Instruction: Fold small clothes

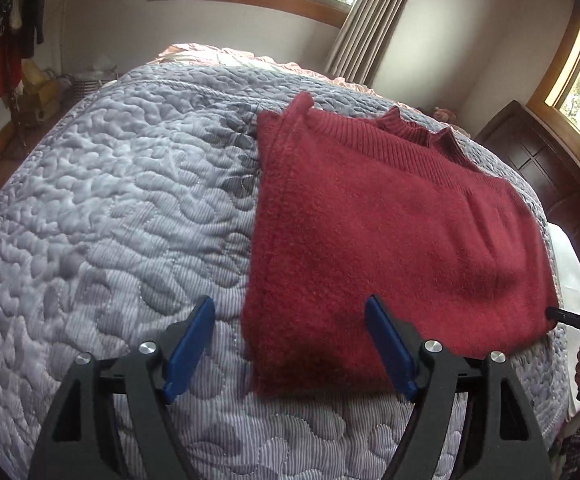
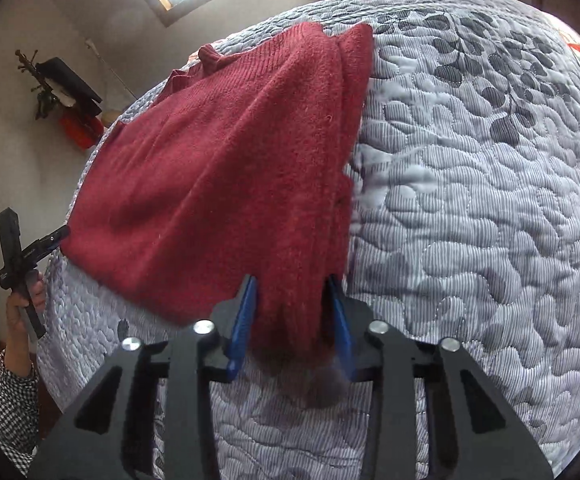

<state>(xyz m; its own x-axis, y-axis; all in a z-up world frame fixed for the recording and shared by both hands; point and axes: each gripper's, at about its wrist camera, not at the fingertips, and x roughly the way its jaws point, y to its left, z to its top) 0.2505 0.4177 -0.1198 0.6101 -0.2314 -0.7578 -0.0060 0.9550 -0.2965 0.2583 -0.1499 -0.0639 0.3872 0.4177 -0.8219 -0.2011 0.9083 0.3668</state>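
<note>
Sweater, dark red fuzzy knit [image 1: 378, 236], lies partly folded on grey quilted bedspread w/ leaf stitching [image 1: 109, 200], ribbed collar at far end from both claws. Left gripper [image 1: 290, 344]: blue pads spread wide, hovering over near-left hem corner, nothing pinched; sweater body stretches ahead & to its right. Right gripper [image 2: 292, 320]: blue pads pressed onto bunched hem corner of sweater, cloth lifted between them; rest of sweater runs ahead-left. Hand in checked sleeve [image 2: 21, 308] holds left tool at sweater's far hem corner. No containers in clear view
</note>
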